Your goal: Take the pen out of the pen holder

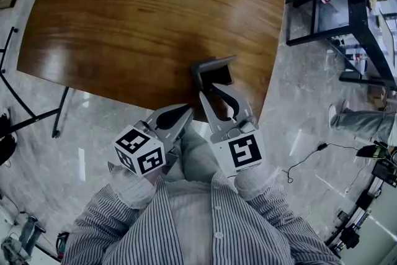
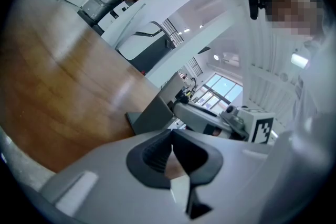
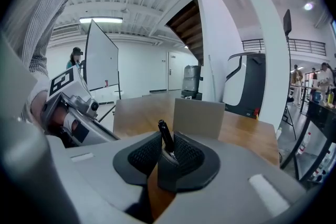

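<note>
The grey pen holder (image 1: pixel 214 69) stands near the front edge of the wooden table (image 1: pixel 142 15). My right gripper (image 1: pixel 209 93) reaches up to it from the front. In the right gripper view a black pen (image 3: pixel 165 134) stands tilted between the pads, with my right gripper (image 3: pixel 167 147) shut on it and the holder (image 3: pixel 199 118) just behind. The pen's lower end is hidden by the pads. My left gripper (image 1: pixel 185 113) hangs off the table's front edge, to the left. Its pads meet at the tip (image 2: pixel 171 135), with nothing between them. The holder (image 2: pixel 149 115) lies ahead of it.
A black-framed rack (image 1: pixel 366 15) stands on the floor to the right, with a person's legs (image 1: pixel 360 121) and a cable (image 1: pixel 304 158) below it. Thin black table legs (image 1: pixel 59 115) show at the left. A whiteboard (image 3: pixel 102 65) stands far behind the table.
</note>
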### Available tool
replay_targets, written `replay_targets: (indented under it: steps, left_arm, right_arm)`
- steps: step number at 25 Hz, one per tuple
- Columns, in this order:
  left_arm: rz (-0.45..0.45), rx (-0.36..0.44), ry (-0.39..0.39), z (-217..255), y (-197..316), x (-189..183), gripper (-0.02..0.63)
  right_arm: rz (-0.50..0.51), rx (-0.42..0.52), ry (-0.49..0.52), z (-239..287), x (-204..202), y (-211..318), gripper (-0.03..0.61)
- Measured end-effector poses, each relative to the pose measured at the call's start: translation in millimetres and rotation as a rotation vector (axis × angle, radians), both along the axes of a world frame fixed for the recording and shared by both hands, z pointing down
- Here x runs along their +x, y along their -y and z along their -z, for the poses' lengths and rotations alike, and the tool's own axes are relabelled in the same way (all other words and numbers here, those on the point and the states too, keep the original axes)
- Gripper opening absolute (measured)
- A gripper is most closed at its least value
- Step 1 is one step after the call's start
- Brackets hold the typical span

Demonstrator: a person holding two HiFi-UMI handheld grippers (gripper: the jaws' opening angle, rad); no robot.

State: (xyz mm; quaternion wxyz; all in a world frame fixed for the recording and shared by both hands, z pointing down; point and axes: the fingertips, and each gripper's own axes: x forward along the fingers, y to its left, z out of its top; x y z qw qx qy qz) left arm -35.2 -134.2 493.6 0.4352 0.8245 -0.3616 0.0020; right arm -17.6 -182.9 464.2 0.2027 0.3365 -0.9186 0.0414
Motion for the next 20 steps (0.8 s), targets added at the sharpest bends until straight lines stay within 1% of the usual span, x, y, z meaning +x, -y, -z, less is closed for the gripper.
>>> replay_targets:
  steps: [3, 6, 10, 13, 17, 20]
  left_arm:
    - [-0.004, 0.011, -0.004, 5.8, -1.4, 5.1, 0.008]
    - [-0.006, 0.018, -0.012, 10.4, -2.5, 12.7, 0.008]
    - [-0.010, 0.033, -0.011, 16.0, -2.4, 16.9, 0.008]
    - [-0.001, 0.054, -0.005, 21.6, 1.1, 15.9, 0.008]
    - [0.021, 0.085, 0.000, 32.3, 5.6, 11.3, 0.008]
    - [0.025, 0.128, 0.015, 46.3, 9.7, 10.2, 0.008]
  right_arm:
    - [-0.023, 0.004, 0.009, 4.6, 4.7, 2.1, 0.049]
    - [-0.046, -0.006, 0.012, 5.2, 13.1, 3.9, 0.046]
    - [-0.090, -0.049, 0.022, 7.4, 20.8, 4.2, 0.044]
    - [-0.101, -0.048, 0.036, 16.0, 23.3, 4.4, 0.044]
    - [-0.121, -0.062, 0.110, 32.8, 27.8, 4.0, 0.044]
    - [-0.146, -0.065, 0.159, 46.9, 35.6, 1.4, 0.044]
